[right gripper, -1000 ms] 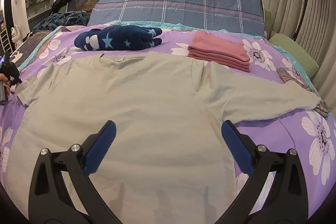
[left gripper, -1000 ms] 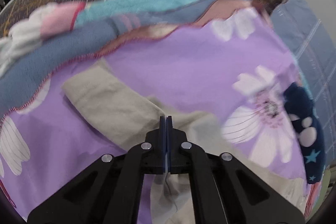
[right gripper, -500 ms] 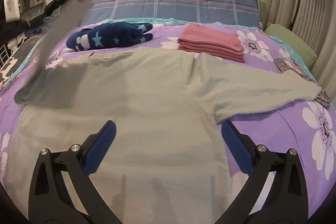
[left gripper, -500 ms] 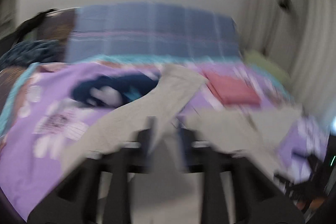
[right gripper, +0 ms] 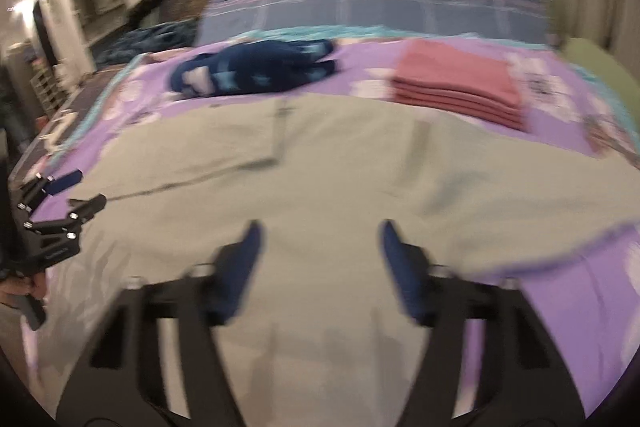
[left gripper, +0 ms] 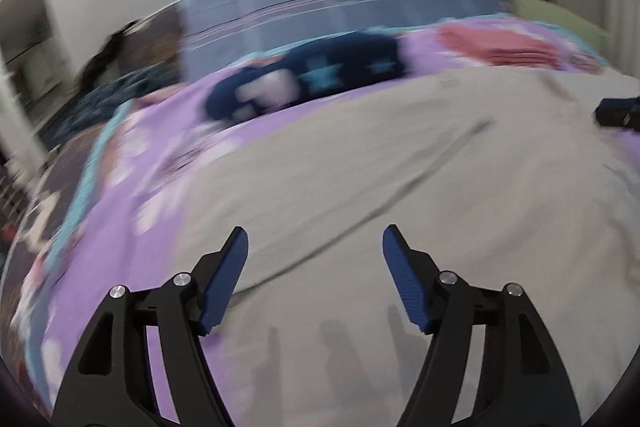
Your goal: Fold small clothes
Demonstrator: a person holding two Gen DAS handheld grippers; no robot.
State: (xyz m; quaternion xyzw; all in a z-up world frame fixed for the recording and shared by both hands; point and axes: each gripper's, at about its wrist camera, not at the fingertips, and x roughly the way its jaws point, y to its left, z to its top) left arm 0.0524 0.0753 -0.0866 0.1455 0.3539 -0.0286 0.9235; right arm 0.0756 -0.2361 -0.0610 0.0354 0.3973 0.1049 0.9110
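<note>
In your left wrist view, your left tool (left gripper: 314, 255) hangs over the grey shirt (left gripper: 400, 167) with nothing between its pads; its jaws have just been opening. The shirt lies spread on the bed (left gripper: 132, 179), one sleeve folded over its body. In your right wrist view, your right tool (right gripper: 320, 255) is also released above the shirt (right gripper: 340, 179), its jaws have just been closing. Behind the shirt lie a navy star garment (right gripper: 256, 73) and a folded pink stack (right gripper: 460, 83).
</note>
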